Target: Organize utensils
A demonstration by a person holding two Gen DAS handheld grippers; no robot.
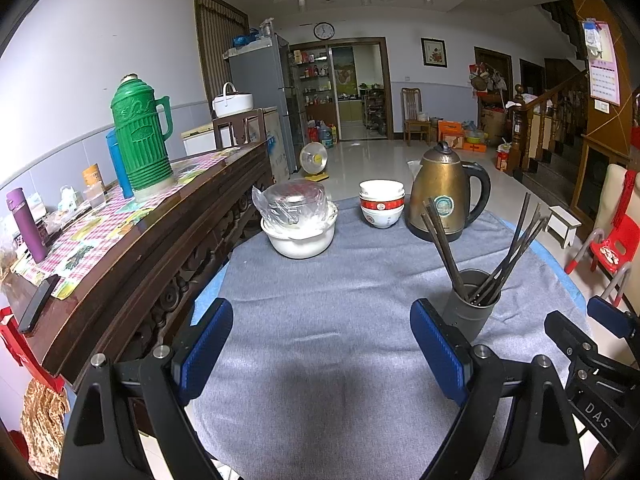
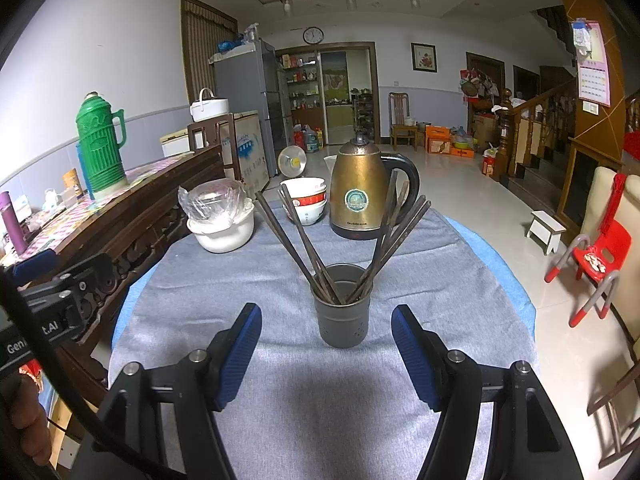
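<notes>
A dark grey holder cup (image 2: 343, 312) stands upright on the grey cloth (image 2: 280, 288), with several dark chopsticks (image 2: 304, 240) fanned out of it. In the right wrist view the cup sits just ahead of my right gripper (image 2: 326, 346), whose blue pads stand open and empty, apart from the cup. In the left wrist view the same cup (image 1: 470, 304) with its chopsticks (image 1: 516, 240) is to the right of my left gripper (image 1: 322, 336), which is wide open over bare cloth (image 1: 320, 300) with nothing between its fingers. The right gripper's body shows at that view's right edge.
At the table's far side stand a brass kettle (image 2: 362, 192), stacked red-and-white bowls (image 2: 306, 200) and a white pot with a plastic-wrapped lid (image 2: 220, 216). A dark wooden sideboard (image 1: 132, 248) with a green thermos (image 1: 140, 140) runs along the left. A red chair (image 2: 596, 264) stands on the right.
</notes>
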